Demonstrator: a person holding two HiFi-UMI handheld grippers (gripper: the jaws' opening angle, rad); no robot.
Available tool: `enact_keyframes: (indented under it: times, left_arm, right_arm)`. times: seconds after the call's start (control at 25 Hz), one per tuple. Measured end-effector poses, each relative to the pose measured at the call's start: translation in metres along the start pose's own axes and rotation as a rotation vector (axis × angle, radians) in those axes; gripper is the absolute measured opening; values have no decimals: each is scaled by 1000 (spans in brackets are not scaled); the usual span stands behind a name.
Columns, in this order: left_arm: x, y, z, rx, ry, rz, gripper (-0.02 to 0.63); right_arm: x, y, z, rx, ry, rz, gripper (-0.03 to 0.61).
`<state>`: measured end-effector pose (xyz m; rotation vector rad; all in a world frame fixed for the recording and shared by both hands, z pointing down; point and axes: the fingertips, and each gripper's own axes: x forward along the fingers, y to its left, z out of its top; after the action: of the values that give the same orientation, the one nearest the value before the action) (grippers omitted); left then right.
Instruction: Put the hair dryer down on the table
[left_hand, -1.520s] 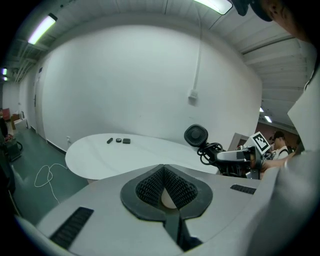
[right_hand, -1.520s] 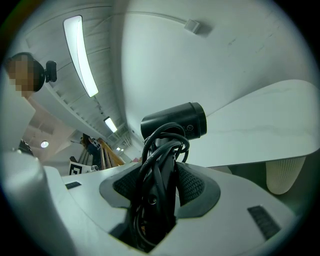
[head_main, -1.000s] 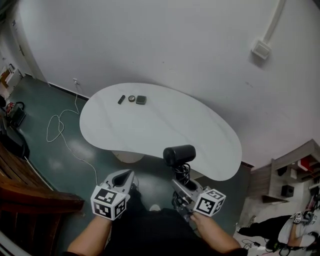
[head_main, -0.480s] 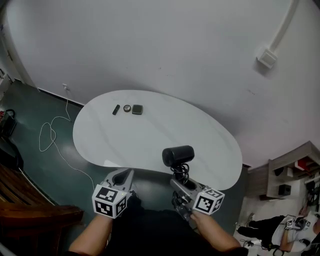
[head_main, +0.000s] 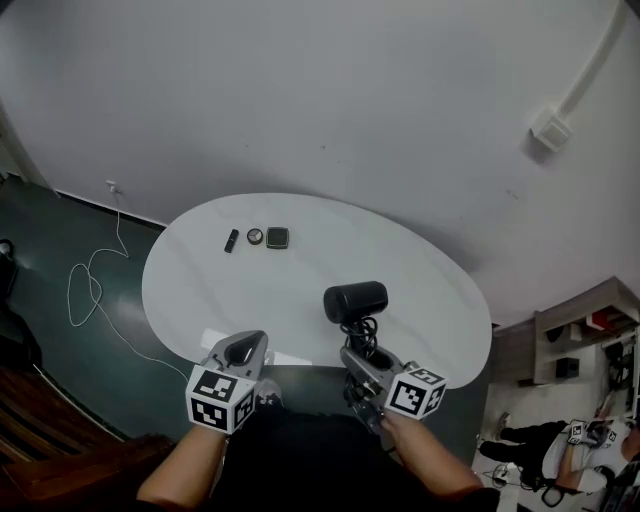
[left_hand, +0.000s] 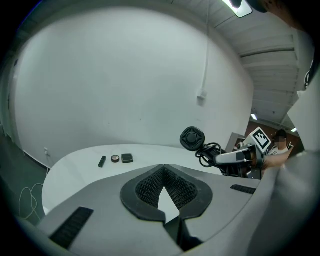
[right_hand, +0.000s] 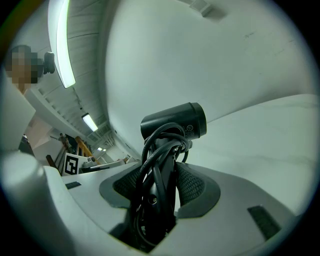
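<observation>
The black hair dryer (head_main: 355, 300) stands upright with its cord wound round the handle. My right gripper (head_main: 362, 362) is shut on that handle, and the dryer's barrel hangs over the near edge of the white curved table (head_main: 300, 280). The right gripper view shows the handle and cord wedged between the pads (right_hand: 192, 185), with the barrel (right_hand: 175, 122) above them. My left gripper (head_main: 243, 350) is at the table's near edge, left of the dryer. Its tips meet with nothing between them (left_hand: 162, 167). From the left gripper view the dryer's round grille (left_hand: 193, 138) faces me.
Three small dark things lie at the table's far left: a stick (head_main: 231, 240), a round piece (head_main: 255, 236) and a square piece (head_main: 277, 237). A white cable (head_main: 90, 290) trails over the floor on the left. Shelves (head_main: 590, 340) stand at the right, dark wooden furniture (head_main: 40, 430) at the lower left.
Both grippers have moved forward to the table. The hair dryer's head, earlier short of the near edge, is now over the tabletop. The grip on it is unchanged.
</observation>
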<state>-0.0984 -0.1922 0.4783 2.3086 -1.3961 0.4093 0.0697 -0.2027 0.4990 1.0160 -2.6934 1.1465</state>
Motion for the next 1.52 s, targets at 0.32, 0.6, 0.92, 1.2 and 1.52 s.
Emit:
enact_keyframes:
  times: [0.32, 0.6, 0.92, 1.2, 1.52]
  left_arm:
    - [22, 47, 11, 25, 7, -68, 11]
    - [34, 79, 15, 35, 19, -95, 11]
    - [40, 89, 10, 16, 22, -80, 11]
    - [30, 102, 3, -22, 26, -13, 11]
    - [23, 118, 0, -70, 23, 78, 11]
  right_arm:
    - [50, -14, -1, -18, 13, -87, 196]
    - [85, -33, -3, -4, 36, -158, 195]
    - [117, -69, -5, 0, 85, -191, 195]
    - [154, -112, -18, 12, 151, -231, 196]
    - [206, -156, -20, -22, 242, -284, 195]
